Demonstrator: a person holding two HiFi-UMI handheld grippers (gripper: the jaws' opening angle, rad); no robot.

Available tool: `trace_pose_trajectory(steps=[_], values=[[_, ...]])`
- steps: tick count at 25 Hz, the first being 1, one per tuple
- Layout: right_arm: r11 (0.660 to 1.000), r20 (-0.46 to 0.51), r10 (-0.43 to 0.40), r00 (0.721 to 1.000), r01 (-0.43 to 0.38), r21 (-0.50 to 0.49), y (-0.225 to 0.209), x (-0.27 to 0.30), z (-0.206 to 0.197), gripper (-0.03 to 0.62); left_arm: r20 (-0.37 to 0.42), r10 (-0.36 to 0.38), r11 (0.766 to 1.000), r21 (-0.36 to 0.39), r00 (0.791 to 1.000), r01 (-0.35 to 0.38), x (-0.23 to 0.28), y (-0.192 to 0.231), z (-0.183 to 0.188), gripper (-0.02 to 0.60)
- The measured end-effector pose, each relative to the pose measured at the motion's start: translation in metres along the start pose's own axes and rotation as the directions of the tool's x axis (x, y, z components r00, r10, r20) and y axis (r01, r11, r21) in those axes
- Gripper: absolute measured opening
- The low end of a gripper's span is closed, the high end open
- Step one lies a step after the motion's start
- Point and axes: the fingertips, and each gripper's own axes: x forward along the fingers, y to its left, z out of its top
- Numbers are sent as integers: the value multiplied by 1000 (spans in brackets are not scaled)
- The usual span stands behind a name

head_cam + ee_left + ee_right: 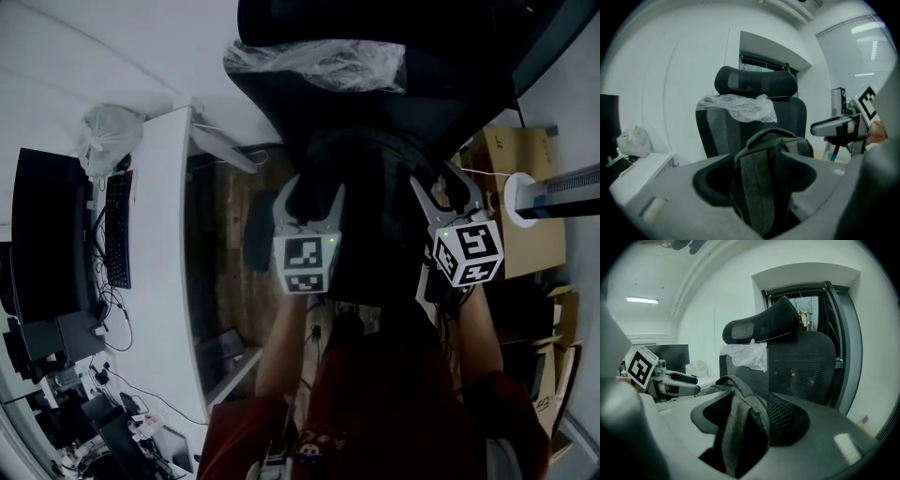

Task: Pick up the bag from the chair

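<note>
backpack (755, 187) is showing dimly, half in shadow, against the mesh chair (787, 117) beside a white desk (169, 281), with the left hand-held gripper (311, 192) and right hand-held gripper (446, 187) each clamping a strap.

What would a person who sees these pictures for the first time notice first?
First, the left hand-held gripper and the right hand-held gripper, each closed on a grey strap of the dark bag in front of the black chair. Next, the crumpled clear plastic sheet draped over the chair's back, just below its headrest. At the left stands a white desk with a dark monitor.
</note>
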Motion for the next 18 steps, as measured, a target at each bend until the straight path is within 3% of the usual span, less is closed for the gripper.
trace_pose_trajectory(steps=[11, 18], values=[[999, -67, 39, 997, -41, -21, -6, 35, -23, 296, -61, -17, 1000, -11, 998, 17, 36, 19, -23, 376], [999, -94, 47, 994, -47, -6, -13, 58, -37, 318, -109, -81, 997, -11, 991, 80, 67, 26, -40, 432]])
